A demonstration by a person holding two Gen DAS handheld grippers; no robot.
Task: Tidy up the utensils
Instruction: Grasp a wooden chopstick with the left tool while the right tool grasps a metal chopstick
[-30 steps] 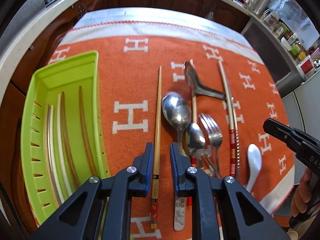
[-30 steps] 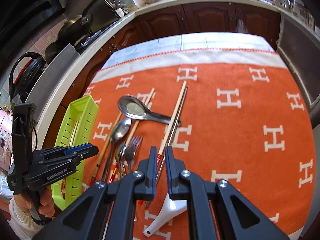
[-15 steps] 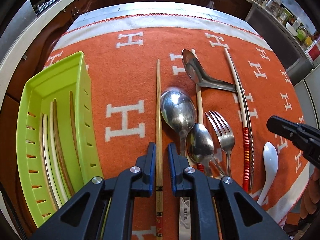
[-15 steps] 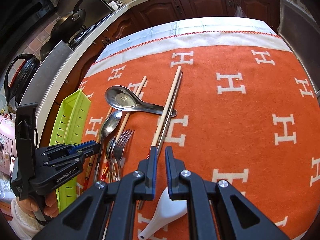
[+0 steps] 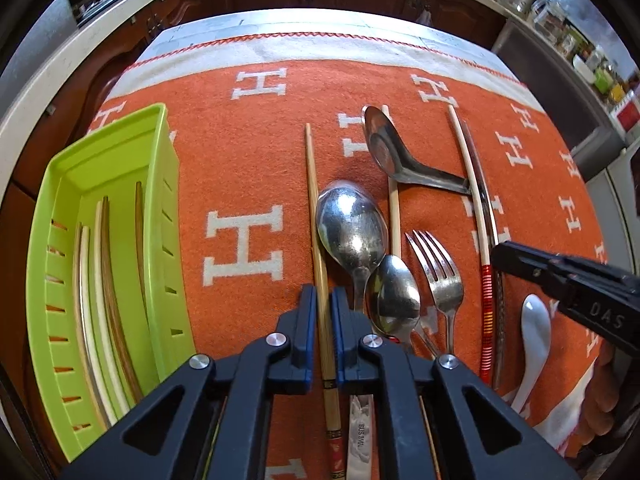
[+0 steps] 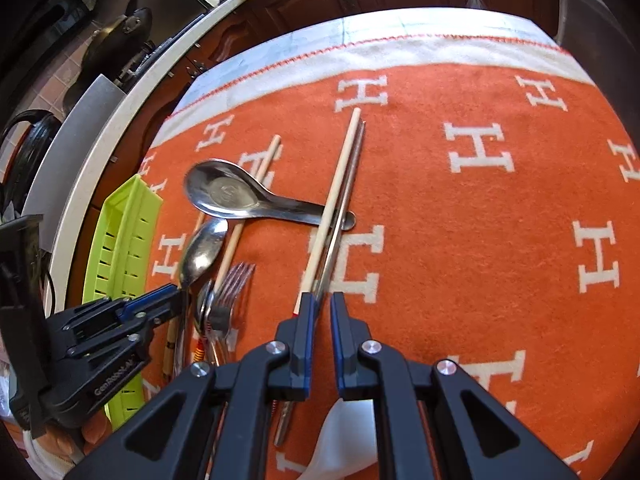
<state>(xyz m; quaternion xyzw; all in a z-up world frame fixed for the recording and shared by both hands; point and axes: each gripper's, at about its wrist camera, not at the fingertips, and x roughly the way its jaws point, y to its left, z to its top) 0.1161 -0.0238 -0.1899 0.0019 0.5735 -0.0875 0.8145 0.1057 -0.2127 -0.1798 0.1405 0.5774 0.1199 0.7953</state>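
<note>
My left gripper [image 5: 323,308] straddles a wooden chopstick [image 5: 316,216] lying on the orange cloth; its jaws are narrow but I see a thin gap either side. A green slotted tray [image 5: 156,184] at left holds several chopsticks [image 5: 105,264]. Right of the chopstick lie a large spoon [image 5: 352,228], a smaller spoon [image 5: 394,296], a fork [image 5: 440,268], a ladle-style spoon [image 5: 384,148], a cream chopstick with red end [image 5: 472,200] and a white ceramic spoon [image 5: 534,320]. My right gripper [image 6: 323,314] hovers narrowly open and empty over the cream chopstick [image 6: 336,184] and white spoon [image 6: 344,440].
The orange cloth with white H marks [image 6: 480,240] covers the table; its right half bears nothing. Dark cabinets and a counter edge [image 6: 132,92] run behind. The green tray [image 6: 120,240] sits at the cloth's left edge.
The left gripper has come down and forward over the wooden chopstick, its jaws narrowing around it. The right gripper has moved forward and lower over the cream chopstick.
</note>
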